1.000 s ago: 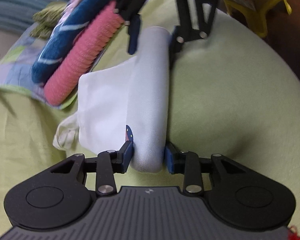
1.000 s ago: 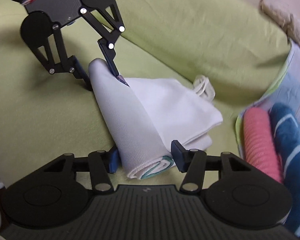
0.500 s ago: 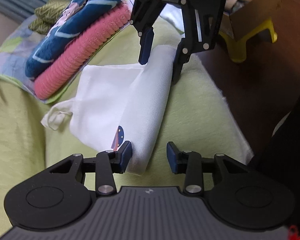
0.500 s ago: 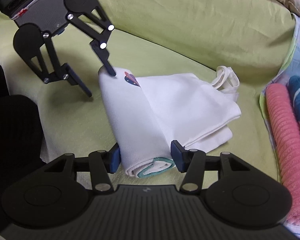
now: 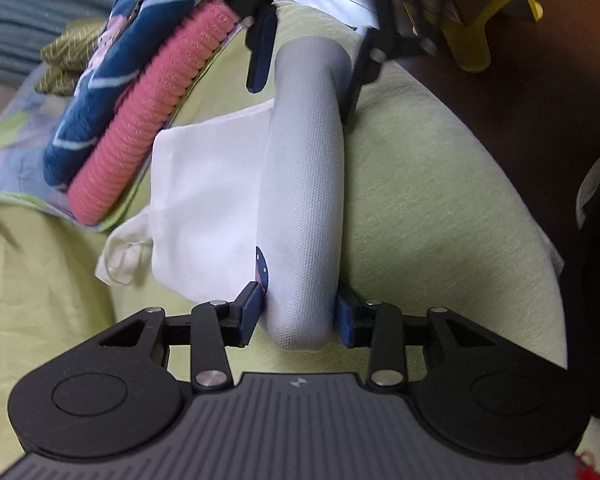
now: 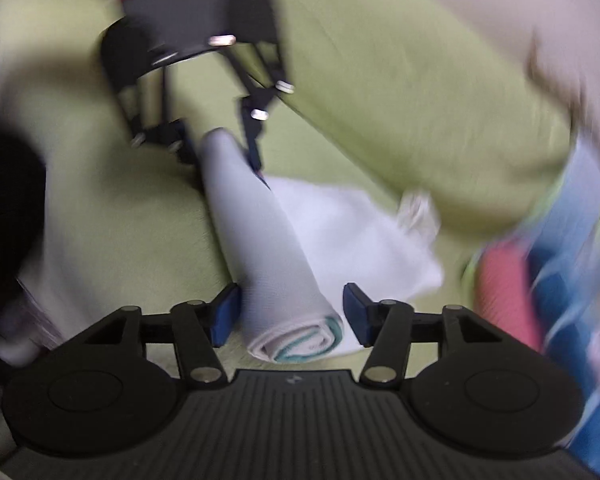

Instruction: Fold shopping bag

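Green bedsheet [image 5: 440, 208] bears bag [image 5: 208, 200], perhaps blankets [image 5: 148, 92].

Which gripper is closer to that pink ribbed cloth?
Right. The right gripper, jaws closing around one end of the rolled bag, has the pink cloth off to its side; the left gripper, closing on the other end, is farther off.

We see soft, dim indoor light with no glare. In the left wrist view the rolled bag [image 5: 304, 184] is sharp, and it shades the green cover [image 5: 420, 200] just beside it. The right wrist view is smeared by motion, worst far from the rolled bag; the towels [image 6: 540, 280] are perhaps unreadable. Both views bulge and darken at their edges.
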Available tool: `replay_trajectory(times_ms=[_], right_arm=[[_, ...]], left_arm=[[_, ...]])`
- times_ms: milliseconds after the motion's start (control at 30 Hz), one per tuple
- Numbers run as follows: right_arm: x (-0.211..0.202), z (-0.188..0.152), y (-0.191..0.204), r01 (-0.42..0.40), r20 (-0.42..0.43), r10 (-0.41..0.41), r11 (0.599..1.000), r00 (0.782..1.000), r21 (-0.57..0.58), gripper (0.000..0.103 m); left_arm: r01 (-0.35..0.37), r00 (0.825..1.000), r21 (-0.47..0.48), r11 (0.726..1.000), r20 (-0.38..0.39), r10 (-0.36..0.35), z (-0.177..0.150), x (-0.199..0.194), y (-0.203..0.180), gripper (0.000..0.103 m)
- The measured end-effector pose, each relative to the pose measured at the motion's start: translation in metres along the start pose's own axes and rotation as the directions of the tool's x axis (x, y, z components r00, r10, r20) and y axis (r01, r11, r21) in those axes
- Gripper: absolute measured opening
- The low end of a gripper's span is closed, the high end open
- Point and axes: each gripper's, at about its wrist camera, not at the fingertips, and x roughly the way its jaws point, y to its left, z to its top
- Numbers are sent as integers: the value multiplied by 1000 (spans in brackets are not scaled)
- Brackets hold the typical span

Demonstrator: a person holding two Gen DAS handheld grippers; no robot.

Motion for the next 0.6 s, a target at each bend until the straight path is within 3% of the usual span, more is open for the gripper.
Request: replay_trajectory(times_ms=[100,200,267,333,433,467,600], right_arm=[[2,-3,-13,-57,-12,60,987,998,149,42],[3,0,-41,-160,-23,177,933,984,323,41],[3,0,-58,-228,-17,257,881,966,415,41],[3,-5,-75,-304,6,349,806,937,508,41],[12,-15,-96,-356,39,427,695,904,625,41],[17,-19,-105,-367,58,451,640,891,675,41],[39,-46,-141,-371,141,531,356,836,858,41]], left_arm=[[21,1000,-38,999,3,-21,2,-1,5,43],[85,996,-143,986,15,-83,2,-8,15,43],[123,992,-164,979,24,-121,2,-13,19,44],[160,987,-171,972,31,-157,3,-18,21,45],[195,981,-217,957,45,-189,2,-17,33,45],[206,979,-239,949,50,-200,1,-16,39,45],[242,970,-346,907,70,-232,-1,-7,66,45]])
